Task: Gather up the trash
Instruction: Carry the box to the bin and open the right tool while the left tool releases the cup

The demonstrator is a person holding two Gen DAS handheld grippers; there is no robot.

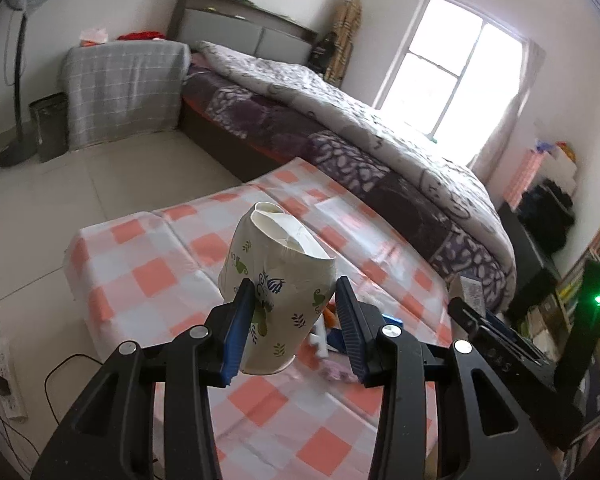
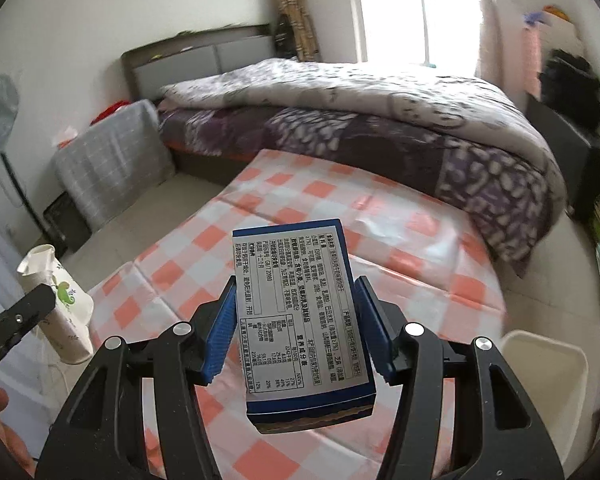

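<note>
We see our left gripper [image 1: 294, 304] raised, jaws clamped on a crumpled paper cup [image 1: 276, 280], squeezing its sides. Our right gripper [image 2: 296, 320] is raised alongside, jaws closed on the long edges of a blue box [image 2: 300, 312]. Both point forward and slightly down. A fingertip shows at the right view's lower left edge.

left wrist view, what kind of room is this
A bedroom in a home, most likely. A bed with a rumpled quilt and padded headboard stands by a bright window, and a standing fan is in the corner.
</note>
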